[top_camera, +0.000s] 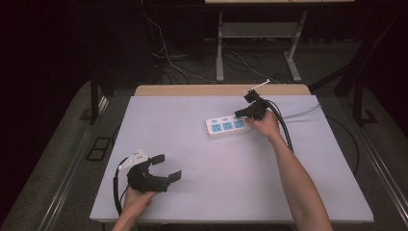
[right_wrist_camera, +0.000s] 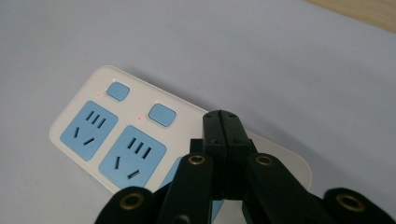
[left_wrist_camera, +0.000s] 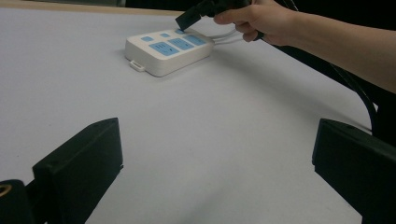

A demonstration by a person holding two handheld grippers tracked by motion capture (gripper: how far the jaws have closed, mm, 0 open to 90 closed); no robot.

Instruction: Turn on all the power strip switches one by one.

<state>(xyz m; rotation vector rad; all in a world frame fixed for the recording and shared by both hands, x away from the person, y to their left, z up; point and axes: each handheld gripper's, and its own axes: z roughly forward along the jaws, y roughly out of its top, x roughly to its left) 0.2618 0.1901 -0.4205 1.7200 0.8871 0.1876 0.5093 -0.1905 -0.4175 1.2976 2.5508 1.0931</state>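
Your table is a wide pale sheet, bare except for the white power strip, which lies toward the far right with its cord running off to the right edge. It carries three blue sockets in a row and a row of small blue switch buttons along its far side.

Your right gripper is over the strip's right end, angled down, its jaws pressed together with nothing between them. From the right gripper view, the closed tip sits above the spot where a third button would be, right of the two blue buttons you can see; whether it already touches the strip cannot be told. This looks like a press on that switch. Keep the jaws closed so the tip acts as one blunt finger, come straight down on the button's centre, and push gently: the strip is light and unanchored, so a slanted push would likely slide it.

Your left gripper rests at the near left, well apart from the strip, jaws spread wide and empty. If the strip skids, bring it over to brace the left end.
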